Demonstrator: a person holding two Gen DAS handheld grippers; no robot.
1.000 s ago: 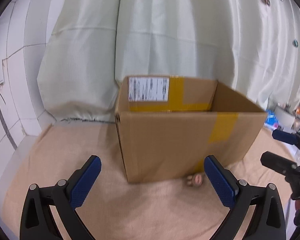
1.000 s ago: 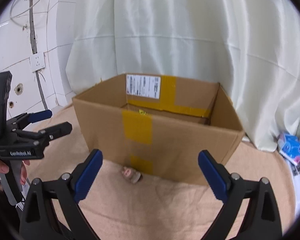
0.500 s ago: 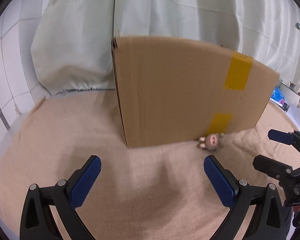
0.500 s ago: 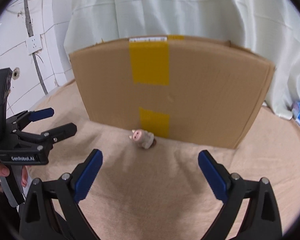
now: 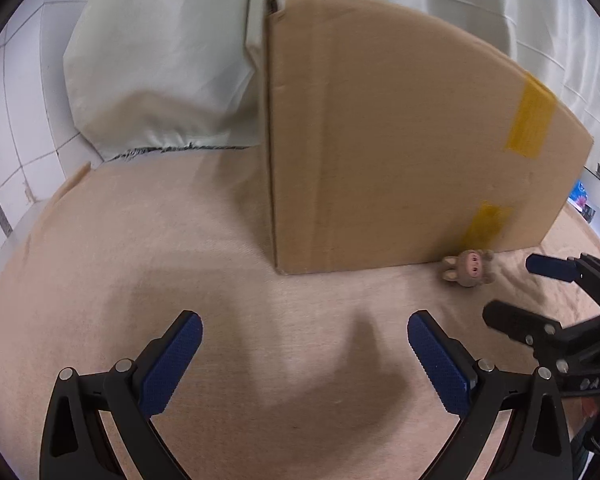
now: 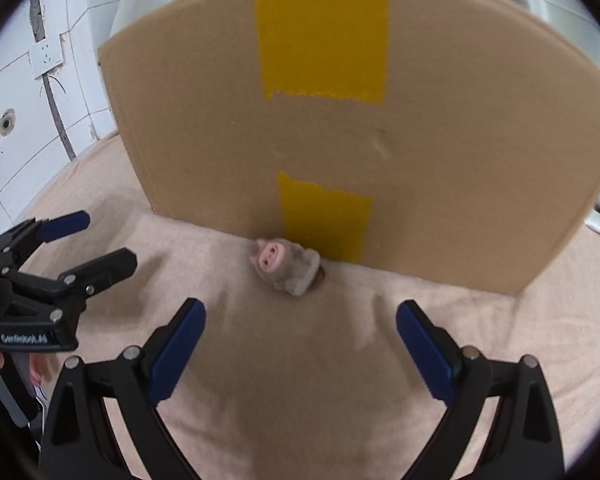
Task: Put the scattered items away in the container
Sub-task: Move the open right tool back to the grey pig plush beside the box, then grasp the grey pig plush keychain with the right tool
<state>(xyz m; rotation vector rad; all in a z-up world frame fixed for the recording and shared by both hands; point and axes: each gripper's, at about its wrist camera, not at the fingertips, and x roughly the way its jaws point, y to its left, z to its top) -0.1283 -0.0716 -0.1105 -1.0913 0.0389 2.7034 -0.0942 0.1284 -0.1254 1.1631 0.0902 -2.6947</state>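
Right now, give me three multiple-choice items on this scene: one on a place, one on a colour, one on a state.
1. Where is the small pig toy?
A. inside the box
B. on the cloth at the foot of the cardboard box
C. in a gripper

2. What colour is the tape on the box?
A. yellow
B. blue
C. clear

3. How is the right gripper?
A. shut on the toy
B. shut and empty
C. open

Answers:
1 B, the toy lies on the cloth against the box's front wall.
2 A, both strips are yellow.
3 C, its blue pads stand wide apart, toy ahead of them.
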